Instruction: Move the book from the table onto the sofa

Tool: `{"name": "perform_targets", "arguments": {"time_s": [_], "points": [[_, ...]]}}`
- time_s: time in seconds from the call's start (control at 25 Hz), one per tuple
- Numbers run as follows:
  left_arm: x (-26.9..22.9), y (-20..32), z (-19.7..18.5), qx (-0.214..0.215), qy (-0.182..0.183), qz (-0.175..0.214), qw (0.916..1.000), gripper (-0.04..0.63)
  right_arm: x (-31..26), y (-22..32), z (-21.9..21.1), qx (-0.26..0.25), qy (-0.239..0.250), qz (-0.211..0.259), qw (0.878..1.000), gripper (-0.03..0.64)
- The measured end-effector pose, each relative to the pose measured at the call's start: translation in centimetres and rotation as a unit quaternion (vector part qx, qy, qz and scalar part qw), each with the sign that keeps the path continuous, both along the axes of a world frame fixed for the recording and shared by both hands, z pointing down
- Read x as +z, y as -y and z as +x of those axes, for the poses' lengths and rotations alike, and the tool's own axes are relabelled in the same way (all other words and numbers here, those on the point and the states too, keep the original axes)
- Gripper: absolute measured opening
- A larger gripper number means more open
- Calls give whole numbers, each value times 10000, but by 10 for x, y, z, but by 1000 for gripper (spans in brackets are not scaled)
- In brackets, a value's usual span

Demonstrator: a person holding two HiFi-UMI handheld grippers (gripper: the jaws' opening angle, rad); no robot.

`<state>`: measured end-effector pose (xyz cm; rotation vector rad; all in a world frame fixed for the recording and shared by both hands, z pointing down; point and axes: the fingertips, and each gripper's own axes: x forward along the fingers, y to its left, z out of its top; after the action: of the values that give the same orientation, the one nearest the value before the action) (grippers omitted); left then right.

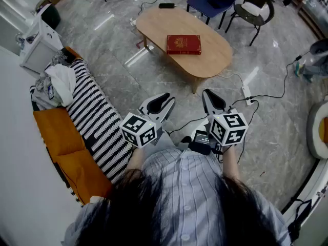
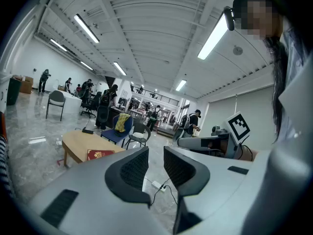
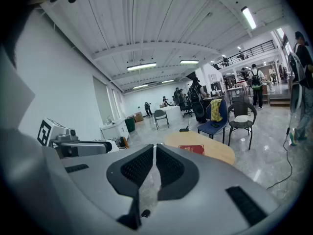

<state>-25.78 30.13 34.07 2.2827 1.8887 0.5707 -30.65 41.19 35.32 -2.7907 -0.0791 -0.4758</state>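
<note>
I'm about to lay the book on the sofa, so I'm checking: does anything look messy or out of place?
Yes: a heap of loose clothes crowds the far end of the sofa, beside a striped blanket. A corded power strip lies underfoot beside the table. The book lies flat.

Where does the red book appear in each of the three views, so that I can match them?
Head view: the red book lies at upper middle, on the wooden table.
Left gripper view: the book is at lower left, left of the jaws.
Right gripper view: the book is just right of centre, above the jaws.
Shared landmark: the blue chair with a yellow cloth, beyond the table.
</note>
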Motion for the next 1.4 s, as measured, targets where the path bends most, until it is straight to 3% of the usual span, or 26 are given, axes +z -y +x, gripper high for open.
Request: {"name": "perform_targets", "arguments": {"time_s": [0.48, 0.96, 1.2, 1.4], "points": [[4, -9, -3, -5, 58, 23, 10000, 89, 8, -14, -8, 100, -30, 140, 9998, 32], [23, -36, -1, 241, 241, 351, 9988, 89, 35, -37, -26, 375, 289, 179, 9987, 32], [35, -38, 20, 197, 257, 590, 9977, 89, 46, -49, 3, 358, 355, 374, 9980, 32], [48, -34, 65, 12, 394, 677, 9969, 89, 56, -47, 44, 241, 475, 449, 9976, 32]]}}
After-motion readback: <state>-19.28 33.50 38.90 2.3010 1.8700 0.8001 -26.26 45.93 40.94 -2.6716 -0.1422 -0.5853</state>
